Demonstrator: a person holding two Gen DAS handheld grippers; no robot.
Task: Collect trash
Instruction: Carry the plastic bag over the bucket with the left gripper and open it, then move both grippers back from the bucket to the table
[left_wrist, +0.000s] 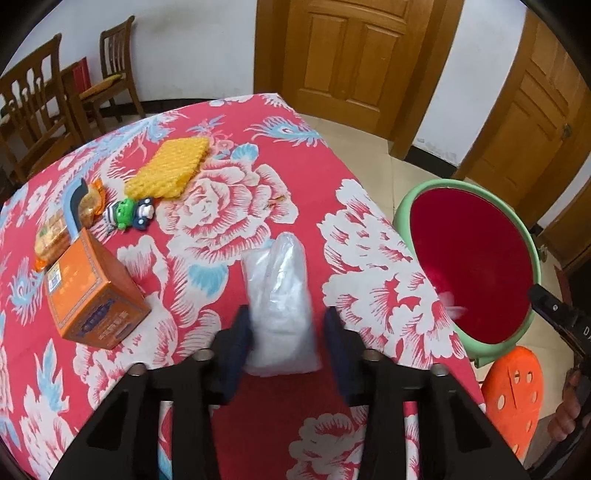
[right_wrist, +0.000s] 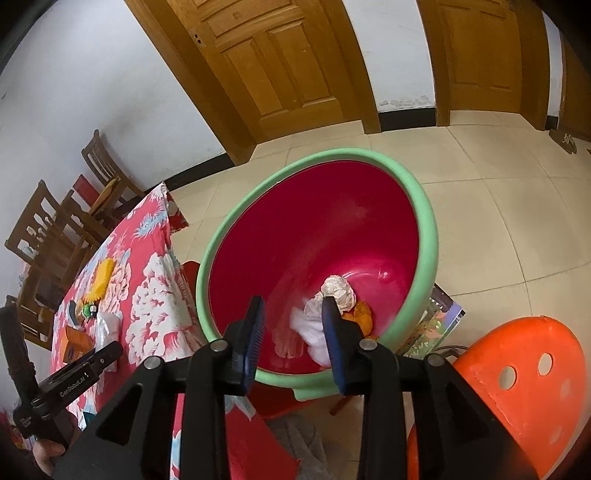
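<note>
Left tongs (left_wrist: 284, 328) astride plastic bag (left_wrist: 279, 295), orange box (left_wrist: 92, 291) beside (toy (left_wrist: 131, 214) behind)

Left gripper (left_wrist: 286, 341) had its jaws spread wide, pointing toward 12 o'clock; right gripper (right_wrist: 293, 332) gaped open too.

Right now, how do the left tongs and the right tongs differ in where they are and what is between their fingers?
The left tongs are over the table, while the right tongs are over the bin. The left tongs have the clear plastic bag between their fingers, not yet squeezed; the right tongs hold nothing, and the white trash lies blurred in the bin below. Both are open.
</note>
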